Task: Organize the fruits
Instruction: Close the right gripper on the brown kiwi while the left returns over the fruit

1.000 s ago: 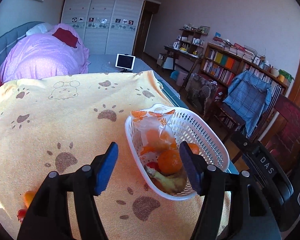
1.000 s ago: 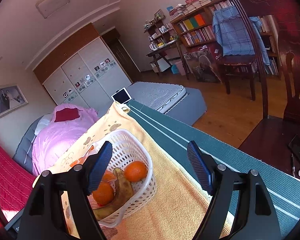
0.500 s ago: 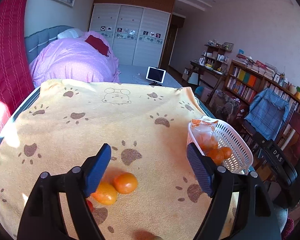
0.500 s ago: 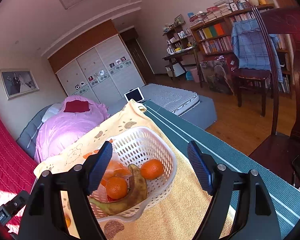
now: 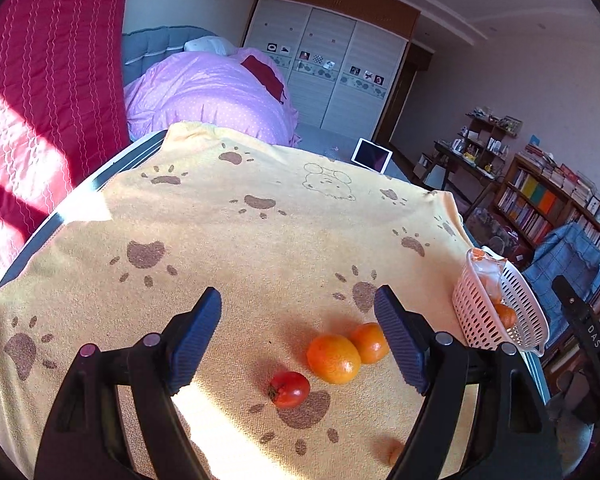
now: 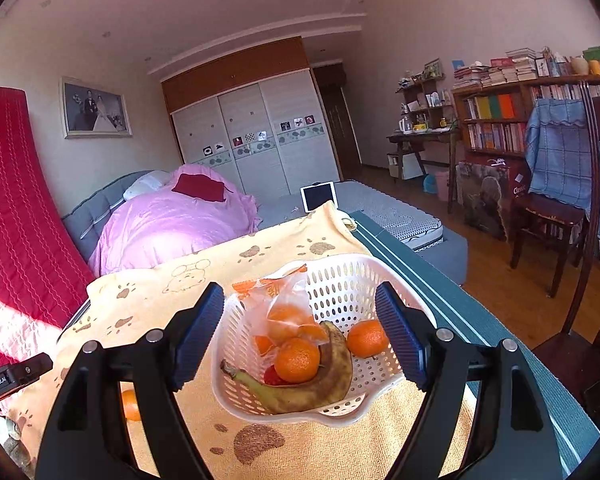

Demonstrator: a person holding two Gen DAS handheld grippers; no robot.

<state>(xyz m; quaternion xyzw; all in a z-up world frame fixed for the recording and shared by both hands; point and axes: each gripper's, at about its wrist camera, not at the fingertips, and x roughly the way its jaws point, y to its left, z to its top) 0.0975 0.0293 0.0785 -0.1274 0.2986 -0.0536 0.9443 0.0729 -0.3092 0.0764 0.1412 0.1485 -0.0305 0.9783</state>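
Left gripper (image 5: 298, 342) swung from basket (image 5: 476, 312) to loose oranges (image 5: 334, 358) (glossy); both fingers open, empty.

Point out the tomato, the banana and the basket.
tomato (image 5: 290, 389), left wrist view, middle of its red skin
banana (image 6: 332, 380), right wrist view, brown curved middle
basket (image 6: 352, 280), right wrist view, far inner wall

The left wrist view looks steeply down over the towel (image 5: 260, 248); the right wrist view sits close above the basket (image 6: 340, 280). Both share basket, towel and wardrobe (image 6: 256, 140).
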